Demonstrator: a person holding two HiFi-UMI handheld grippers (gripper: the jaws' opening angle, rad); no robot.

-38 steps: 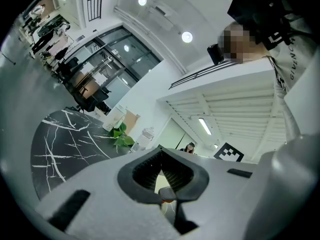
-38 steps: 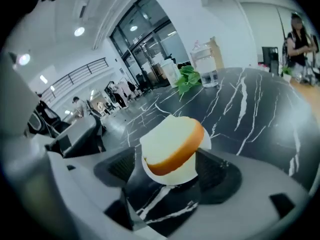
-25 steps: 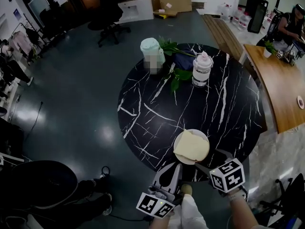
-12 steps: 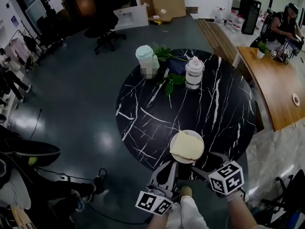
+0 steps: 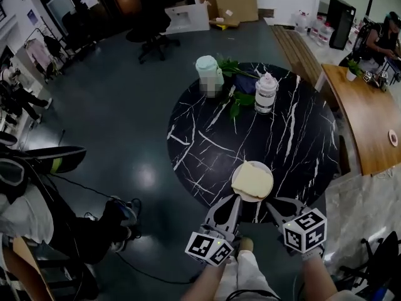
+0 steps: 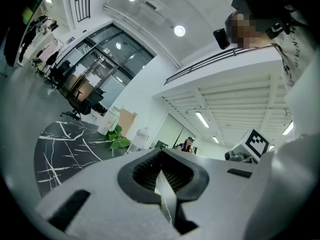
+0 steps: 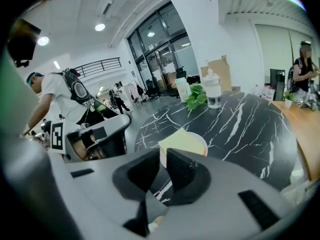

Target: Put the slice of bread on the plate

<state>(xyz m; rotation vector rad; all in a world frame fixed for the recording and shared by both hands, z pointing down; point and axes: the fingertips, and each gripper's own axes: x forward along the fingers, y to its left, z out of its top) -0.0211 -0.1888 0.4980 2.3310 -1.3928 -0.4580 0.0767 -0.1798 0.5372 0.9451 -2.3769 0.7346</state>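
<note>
A pale slice of bread (image 5: 252,180) lies flat on a small white plate (image 5: 250,199) at the near edge of the round black marble table (image 5: 301,137). Both grippers hang just off that edge, near my body. My left gripper (image 5: 235,199) points at the plate's near left side; in the left gripper view its pads (image 6: 161,171) meet with nothing between them. My right gripper (image 5: 279,204) sits to the plate's near right, clear of it. Its jaws are closing, with a narrow empty gap (image 7: 163,159) through which the bread (image 7: 175,138) and plate (image 7: 200,143) show.
At the table's far side stand a mint-green jug (image 5: 208,71), a clear lidded jar (image 5: 265,93) and leafy greens (image 5: 235,99). A wooden table (image 5: 369,118) lies to the right. A person (image 5: 25,193) bends over at the left on the dark floor.
The right gripper's jaws have narrowed from wide open to a slim gap, and it has drawn back from the plate. A person has come into view at the left.
</note>
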